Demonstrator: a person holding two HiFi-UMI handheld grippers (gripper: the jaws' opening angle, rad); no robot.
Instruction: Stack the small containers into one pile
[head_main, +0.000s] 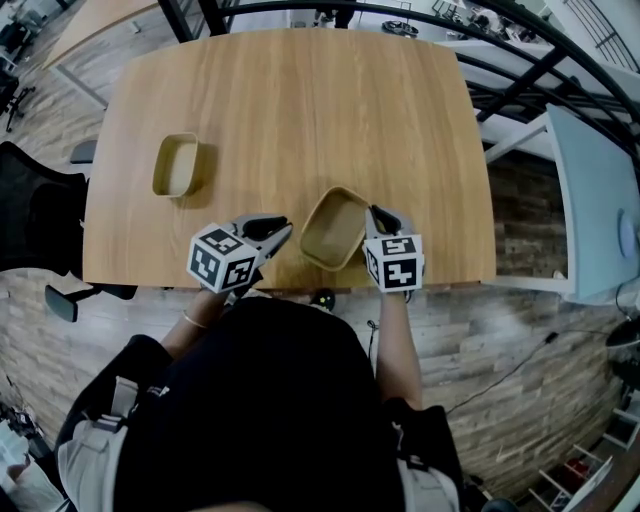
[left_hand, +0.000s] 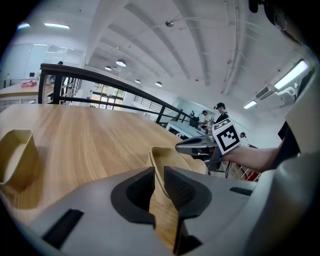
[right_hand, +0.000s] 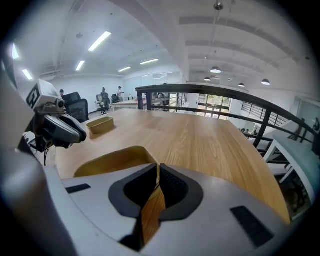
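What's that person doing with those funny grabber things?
A person stands at a wooden table with a grabber in each hand. The left gripper and the right gripper each pinch a wall of the near container, on opposite sides. The second container sits apart, farther left. Nothing is stacked yet.

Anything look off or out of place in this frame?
Nothing spilled or damaged. One oddity: the left gripper and right gripper are both shut on opposite walls of the near container, held askew; the far container stands alone.
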